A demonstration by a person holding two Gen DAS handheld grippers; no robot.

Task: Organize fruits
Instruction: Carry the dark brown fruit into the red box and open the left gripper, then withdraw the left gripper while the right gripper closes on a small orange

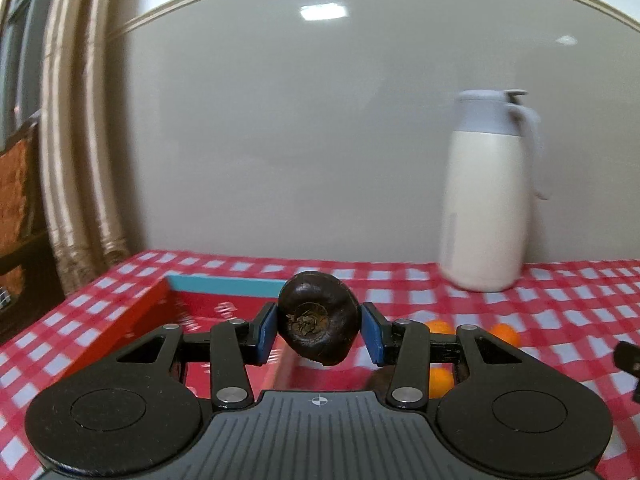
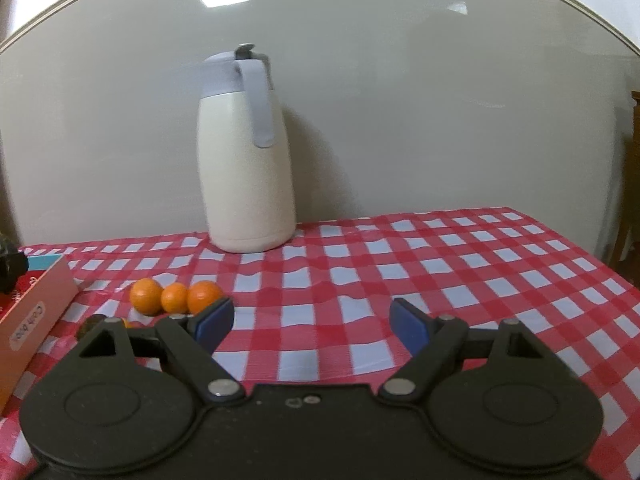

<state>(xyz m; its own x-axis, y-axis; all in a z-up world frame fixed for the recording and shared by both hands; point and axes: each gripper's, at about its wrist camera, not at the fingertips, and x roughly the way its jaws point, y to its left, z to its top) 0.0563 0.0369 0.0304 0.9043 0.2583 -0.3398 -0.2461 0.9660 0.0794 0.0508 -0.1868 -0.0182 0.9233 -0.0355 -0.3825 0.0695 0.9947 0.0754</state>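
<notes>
Dark brown fruit [image 1: 318, 322] being pinched between blue pads of left claw [image 1: 319, 330], being held above red box [image 1: 150, 312] edge, right claw [image 2: 310, 326] being kept spread and empty above checkered desk [image 2: 460, 264], three oranges [image 2: 174, 298] lying beside box, white jug [image 2: 246, 176] behind.

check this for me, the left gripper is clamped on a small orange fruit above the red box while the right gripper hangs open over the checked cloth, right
Not quite. The left gripper is clamped on a dark brown round fruit, not an orange one; the left wrist view shows it. The rest holds: it is above the red box, and the right gripper hangs open over the red-and-white checked cloth.
</notes>
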